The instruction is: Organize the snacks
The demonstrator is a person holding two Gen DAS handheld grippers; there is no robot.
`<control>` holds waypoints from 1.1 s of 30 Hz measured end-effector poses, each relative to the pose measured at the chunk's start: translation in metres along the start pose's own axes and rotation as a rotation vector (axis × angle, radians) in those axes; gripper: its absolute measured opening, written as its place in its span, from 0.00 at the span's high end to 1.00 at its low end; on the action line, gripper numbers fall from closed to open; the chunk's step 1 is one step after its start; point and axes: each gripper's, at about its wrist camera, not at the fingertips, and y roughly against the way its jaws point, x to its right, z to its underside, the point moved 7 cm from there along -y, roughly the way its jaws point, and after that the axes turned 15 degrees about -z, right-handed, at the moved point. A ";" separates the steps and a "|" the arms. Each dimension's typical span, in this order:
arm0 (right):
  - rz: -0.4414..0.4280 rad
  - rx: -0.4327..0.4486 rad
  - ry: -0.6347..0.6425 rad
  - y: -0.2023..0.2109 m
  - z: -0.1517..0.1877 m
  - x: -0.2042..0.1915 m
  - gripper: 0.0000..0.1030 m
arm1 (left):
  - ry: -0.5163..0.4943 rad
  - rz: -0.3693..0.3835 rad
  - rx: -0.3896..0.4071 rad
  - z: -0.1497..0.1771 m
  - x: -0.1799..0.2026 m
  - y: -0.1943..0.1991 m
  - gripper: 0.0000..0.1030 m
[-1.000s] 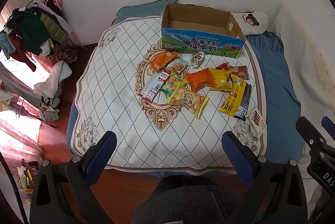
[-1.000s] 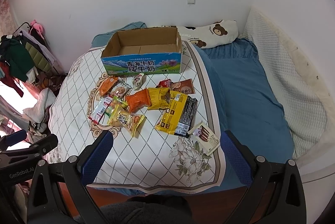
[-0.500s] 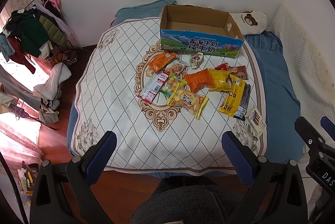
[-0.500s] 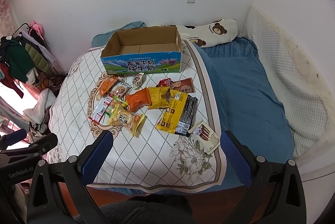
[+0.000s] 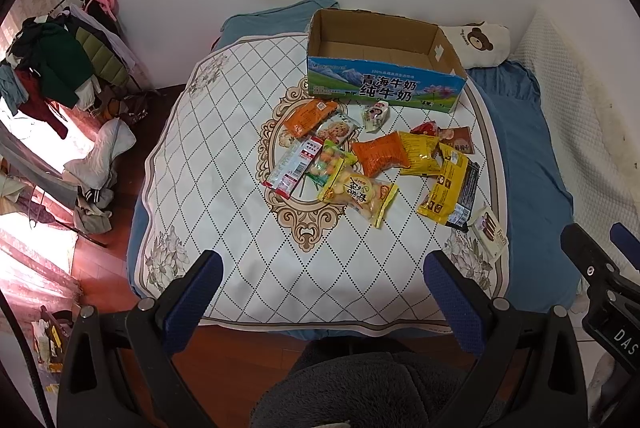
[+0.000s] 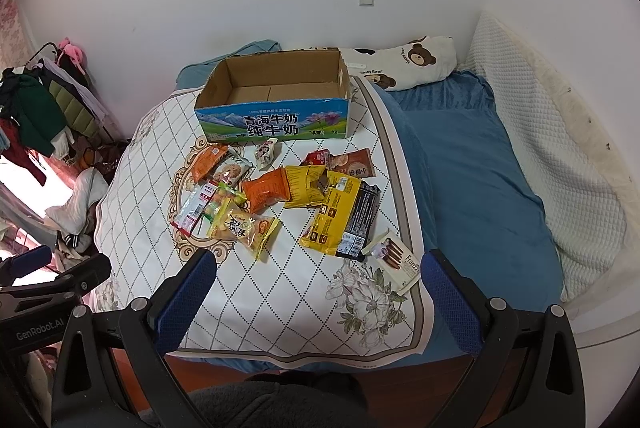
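Note:
Several snack packets lie scattered on a white patterned cloth (image 5: 224,156) over the bed: an orange bag (image 5: 380,153), a yellow bag (image 5: 418,153), a long yellow-and-black pack (image 5: 450,188), a yellow candy bag (image 5: 360,193) and a white biscuit box (image 6: 394,260) near the cloth's corner. Behind them stands an empty cardboard milk box (image 5: 384,62) (image 6: 276,100). My left gripper (image 5: 322,302) hangs open above the bed's near edge, holding nothing. My right gripper (image 6: 318,302) is open too, also short of the snacks. Each gripper shows at the edge of the other's view.
A blue blanket (image 6: 476,164) covers the bed's right side, with a bear-print pillow (image 6: 404,66) at the head. A rack of clothes (image 5: 56,64) and a pile on the wooden floor (image 5: 96,168) stand left. White walls enclose the bed behind and right.
Both views have drifted slightly forward and upward; the scene has shifted a little in frame. Nothing on the bed has moved and both grippers stay open.

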 end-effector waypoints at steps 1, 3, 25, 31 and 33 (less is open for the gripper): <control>-0.004 0.000 -0.003 -0.001 -0.001 0.000 0.00 | 0.000 0.001 0.001 0.000 0.000 0.000 0.00; -0.019 0.008 -0.018 -0.004 -0.003 0.003 0.00 | 0.007 -0.008 0.004 -0.003 -0.001 -0.005 0.00; -0.074 -0.257 -0.281 -0.255 -0.012 0.115 0.00 | -0.129 -0.314 -0.150 -0.054 -0.014 -0.222 0.00; -0.004 -0.331 -0.383 -0.315 -0.005 0.135 0.03 | -0.299 -0.269 -0.192 -0.076 0.008 -0.298 0.00; 0.019 -0.350 -0.418 -0.333 0.000 0.141 0.06 | -0.350 -0.240 -0.202 -0.080 0.017 -0.319 0.00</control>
